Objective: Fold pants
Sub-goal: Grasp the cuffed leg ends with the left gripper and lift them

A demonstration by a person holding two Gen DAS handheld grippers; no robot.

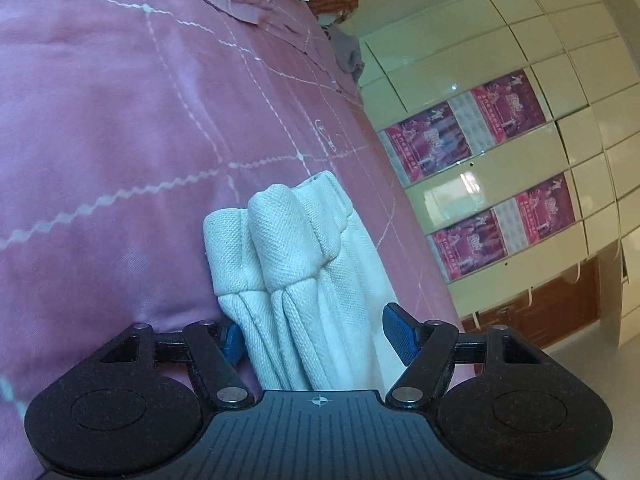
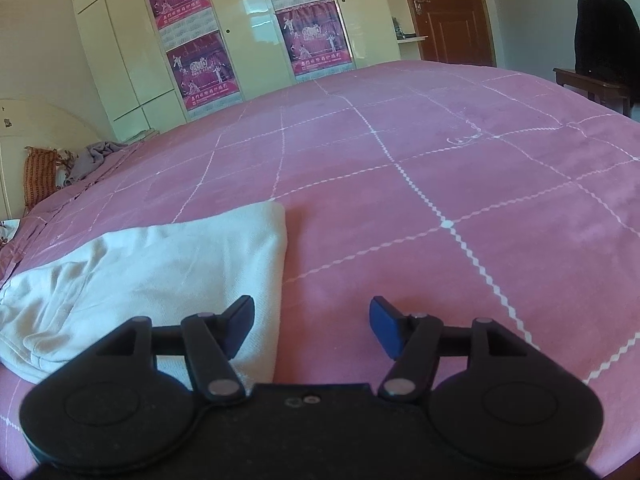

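Note:
White pants [image 1: 296, 248] lie on a pink bed cover [image 1: 120, 120]. In the left wrist view their cloth is bunched into thick folds that run between the fingers of my left gripper [image 1: 316, 336]. The jaws stand wide and the blue pads do not squeeze the cloth. In the right wrist view the pants [image 2: 160, 272] lie flat at the lower left, with a straight folded edge on their right side. My right gripper [image 2: 312, 324] is open just above the bed cover [image 2: 440, 160]. Its left finger hangs over the pants' edge, and nothing is gripped.
A cream wardrobe [image 2: 120, 40] with pink posters stands beyond the bed. A brown door [image 2: 452, 12] and a chair draped in black [image 2: 604, 40] are at the far right. An orange pillow [image 2: 40, 176] and grey cloth [image 2: 96, 156] lie at the headboard.

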